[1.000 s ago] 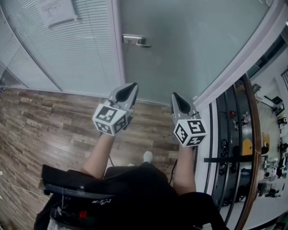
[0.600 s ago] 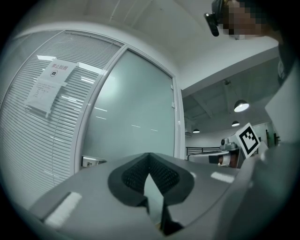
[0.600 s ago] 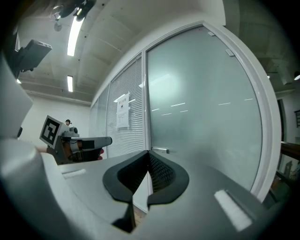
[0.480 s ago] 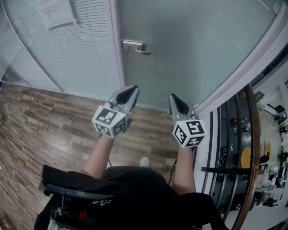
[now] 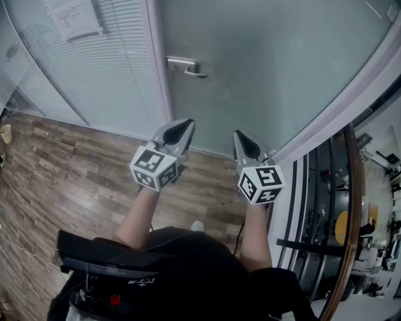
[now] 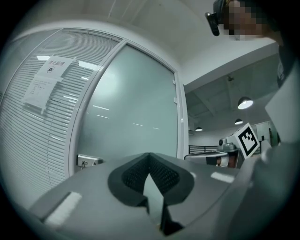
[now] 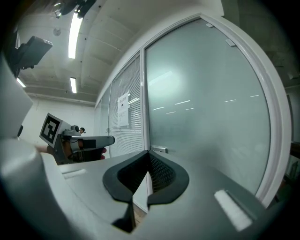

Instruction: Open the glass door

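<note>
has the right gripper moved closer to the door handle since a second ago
Yes, slightly. In the head view the gap between the right gripper and the door handle has shrunk, so it has come toward the glass door.

The print on the notice (image 5: pixel 78 17) is too small to read. The door (image 5: pixel 269 69) runs off the head view's top edge. In the left gripper view the handle (image 6: pixel 87 161) is partly hidden behind the left gripper (image 6: pixel 148 154). A cup (image 5: pixel 5 133) is cut by the left edge.
</note>
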### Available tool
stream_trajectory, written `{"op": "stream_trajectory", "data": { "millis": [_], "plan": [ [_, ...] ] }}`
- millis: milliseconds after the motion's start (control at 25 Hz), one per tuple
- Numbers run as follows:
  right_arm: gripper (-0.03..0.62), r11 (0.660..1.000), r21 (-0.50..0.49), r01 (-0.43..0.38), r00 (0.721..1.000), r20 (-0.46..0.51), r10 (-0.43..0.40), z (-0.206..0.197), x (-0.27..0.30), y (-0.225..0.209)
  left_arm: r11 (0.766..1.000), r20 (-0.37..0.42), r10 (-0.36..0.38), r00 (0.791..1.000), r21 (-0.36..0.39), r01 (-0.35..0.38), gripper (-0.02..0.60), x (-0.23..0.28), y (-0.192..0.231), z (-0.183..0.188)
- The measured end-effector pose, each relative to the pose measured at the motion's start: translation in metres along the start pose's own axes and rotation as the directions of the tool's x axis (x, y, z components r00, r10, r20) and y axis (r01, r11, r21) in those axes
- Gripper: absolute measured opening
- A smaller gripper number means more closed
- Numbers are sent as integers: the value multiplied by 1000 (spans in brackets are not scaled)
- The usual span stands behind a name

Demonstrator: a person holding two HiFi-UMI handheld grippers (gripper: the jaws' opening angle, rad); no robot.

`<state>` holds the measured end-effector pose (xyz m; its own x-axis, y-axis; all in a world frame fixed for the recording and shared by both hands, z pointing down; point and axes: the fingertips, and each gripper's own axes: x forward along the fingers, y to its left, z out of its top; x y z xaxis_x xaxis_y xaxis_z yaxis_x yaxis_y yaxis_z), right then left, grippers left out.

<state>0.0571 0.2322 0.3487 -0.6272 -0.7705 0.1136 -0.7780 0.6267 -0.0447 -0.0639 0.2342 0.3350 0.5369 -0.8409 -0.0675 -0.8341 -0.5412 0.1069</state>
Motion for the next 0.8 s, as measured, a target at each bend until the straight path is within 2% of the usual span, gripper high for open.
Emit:
{"op": "stream_trajectory", "data": {
  "millis": [360,800],
  "plan": [
    [2,1000,3,-26,1000,-3,26,-3,-3,-24,998,-1,53,999,19,-53,-2,11,-10,-1],
    [2,998,-1,-55,998,-29,55,-9,3,-25,997,-6,77,997,9,-77,-2,13,-6,-3]
  ]
}}
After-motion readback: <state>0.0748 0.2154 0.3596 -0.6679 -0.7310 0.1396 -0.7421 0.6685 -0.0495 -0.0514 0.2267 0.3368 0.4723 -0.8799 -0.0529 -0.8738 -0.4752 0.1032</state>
